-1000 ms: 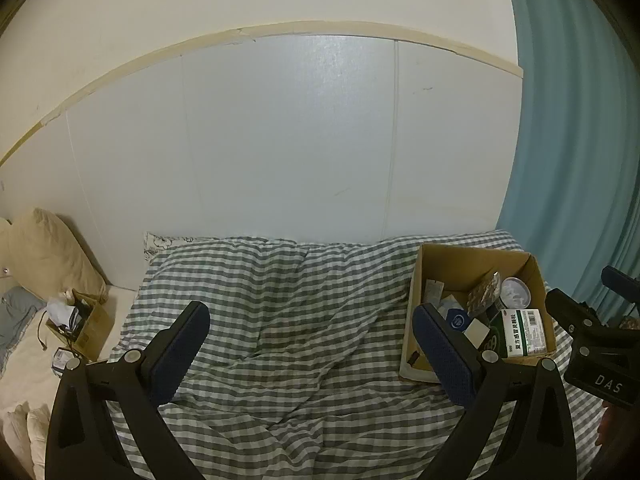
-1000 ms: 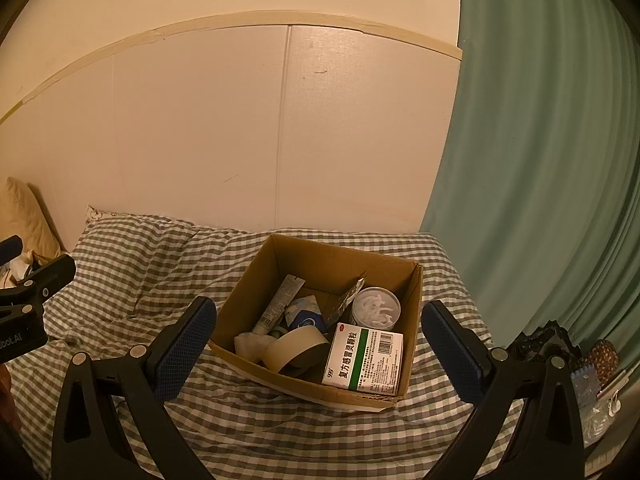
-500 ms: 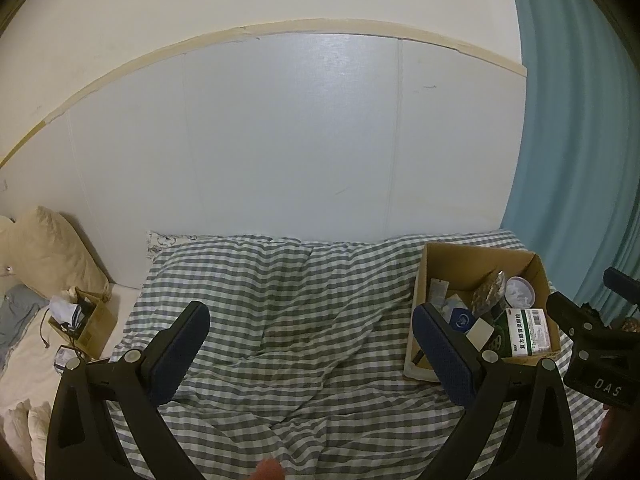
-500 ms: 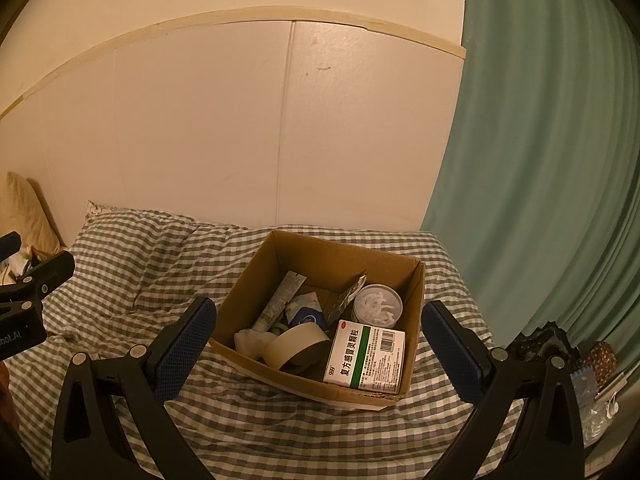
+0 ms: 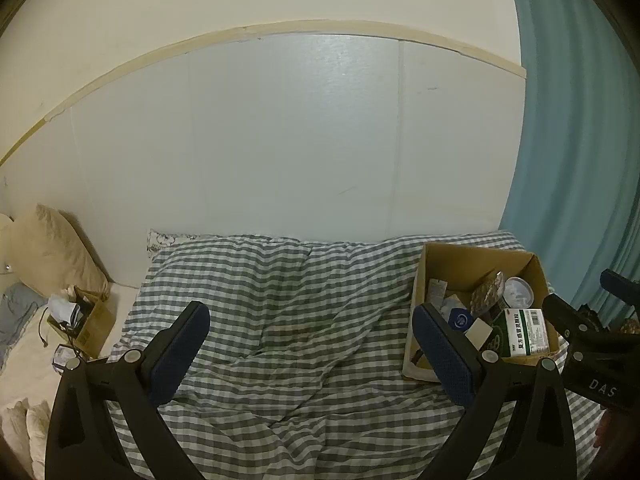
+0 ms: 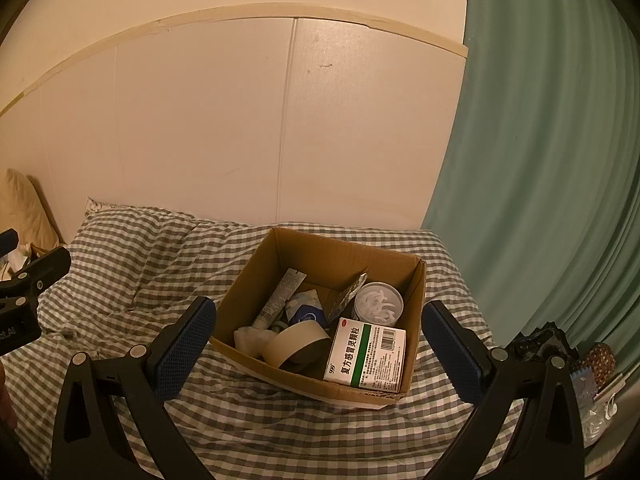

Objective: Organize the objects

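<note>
1. Both my tools stand with fingers spread wide and nothing between them: my right gripper (image 6: 318, 346) hangs above the cardboard box (image 6: 320, 248), my left gripper (image 5: 310, 354) over bare checked blanket (image 5: 280, 300), with the box off to its right.

2. The things to organize lie inside the box: a medicine carton (image 6: 366, 356) at the corner nearest me, a tape roll (image 6: 298, 342) to its left, a tube (image 6: 280, 296) further left, and a round tub (image 6: 378, 302) behind the carton.

3. This could be either sorting out a jumbled box or a box just filled; the pictures do not settle which, so I name no next move as certain.

4. Any reach into the box would, I judge, need a steep descent between its walls.

5. The tube's long axis runs away from me, leaning slightly right, crimped end far. The carton's long side lies across my fingers, tilted against the near wall.
</note>
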Demonstrator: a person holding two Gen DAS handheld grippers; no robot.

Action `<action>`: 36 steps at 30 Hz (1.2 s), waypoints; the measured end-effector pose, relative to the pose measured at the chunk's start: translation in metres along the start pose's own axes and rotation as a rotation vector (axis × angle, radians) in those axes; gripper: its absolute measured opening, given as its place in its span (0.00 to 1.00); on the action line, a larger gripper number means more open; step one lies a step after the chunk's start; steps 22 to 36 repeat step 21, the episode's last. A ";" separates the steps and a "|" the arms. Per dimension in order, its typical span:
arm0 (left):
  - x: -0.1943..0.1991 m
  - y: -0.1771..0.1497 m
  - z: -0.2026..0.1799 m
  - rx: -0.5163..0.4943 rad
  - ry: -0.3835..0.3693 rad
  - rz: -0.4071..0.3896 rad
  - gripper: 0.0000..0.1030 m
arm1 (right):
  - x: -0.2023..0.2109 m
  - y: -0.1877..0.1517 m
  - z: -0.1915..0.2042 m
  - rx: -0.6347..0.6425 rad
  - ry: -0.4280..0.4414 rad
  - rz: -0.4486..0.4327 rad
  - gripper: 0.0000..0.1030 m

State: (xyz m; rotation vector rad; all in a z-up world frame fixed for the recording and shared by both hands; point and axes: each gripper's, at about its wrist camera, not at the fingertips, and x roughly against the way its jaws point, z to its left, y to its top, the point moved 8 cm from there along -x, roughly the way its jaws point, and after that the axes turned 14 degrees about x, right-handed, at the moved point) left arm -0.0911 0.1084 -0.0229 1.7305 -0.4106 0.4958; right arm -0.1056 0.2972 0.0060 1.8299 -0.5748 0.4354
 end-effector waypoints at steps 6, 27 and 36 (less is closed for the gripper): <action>0.000 -0.001 -0.001 0.000 0.000 0.002 1.00 | 0.000 0.000 0.000 0.001 0.001 0.001 1.00; -0.001 -0.003 -0.003 -0.016 -0.013 0.006 1.00 | -0.003 -0.003 0.000 0.008 0.007 0.009 1.00; -0.001 -0.003 -0.003 -0.016 -0.013 0.006 1.00 | -0.003 -0.003 0.000 0.008 0.007 0.009 1.00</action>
